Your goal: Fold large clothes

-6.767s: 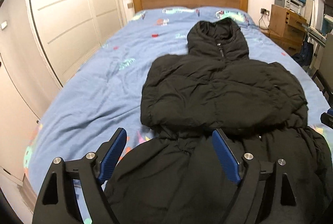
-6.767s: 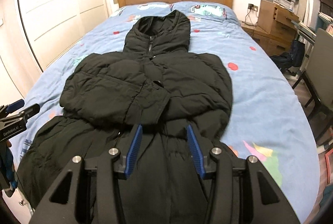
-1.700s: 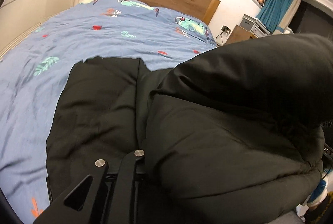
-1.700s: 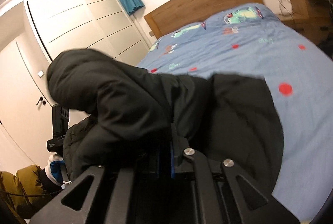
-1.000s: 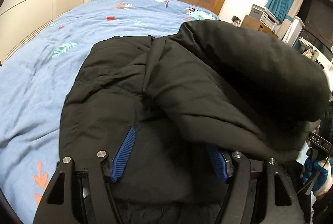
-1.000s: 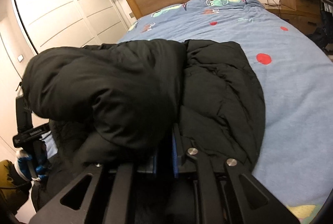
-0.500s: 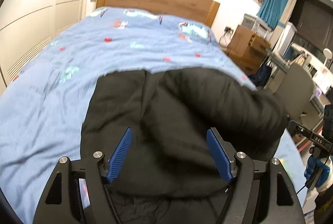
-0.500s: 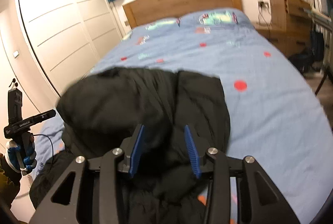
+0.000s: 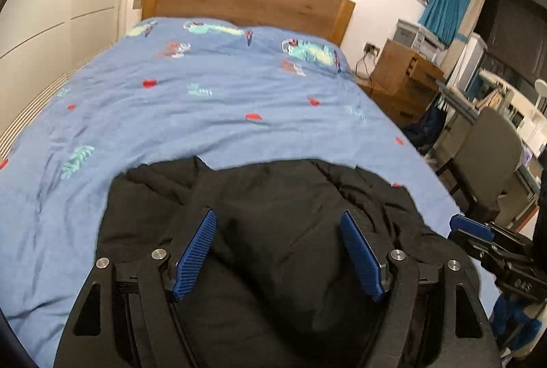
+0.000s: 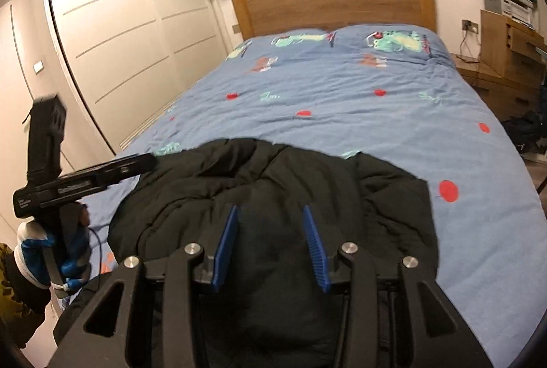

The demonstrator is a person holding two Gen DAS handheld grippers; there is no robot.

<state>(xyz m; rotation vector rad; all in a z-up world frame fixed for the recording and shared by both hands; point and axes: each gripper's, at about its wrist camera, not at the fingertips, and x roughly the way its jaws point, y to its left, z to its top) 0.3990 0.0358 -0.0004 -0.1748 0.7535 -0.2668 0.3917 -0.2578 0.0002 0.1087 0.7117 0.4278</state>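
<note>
A black puffer jacket (image 9: pixel 266 186) lies folded in a thick bundle on the near end of the blue bed (image 9: pixel 212 101). My left gripper (image 9: pixel 277 217) hovers open above the jacket's left part, nothing between its blue pads. The right gripper (image 10: pixel 270 210) hangs open over the bundle's middle, its narrower gap empty too. From the right wrist view the jacket (image 10: pixel 307 169) shows a rumpled top layer. The left gripper (image 10: pixel 102 174) appears there at the left, held by a gloved hand (image 10: pixel 34 251). The right gripper (image 9: pixel 485 238) shows at the right edge of the left wrist view.
A wooden headboard (image 9: pixel 246 2) closes the far end of the bed. White wardrobe doors (image 10: pixel 112 36) run along the left side. A wooden drawer unit (image 9: pixel 403 77) and a grey chair (image 9: pixel 485 162) stand right of the bed. Bare blue cover stretches beyond the jacket.
Both grippers let go of the jacket's folded-over part, opened and rose. The lifted fabric has dropped onto the bundle and lies flatter.
</note>
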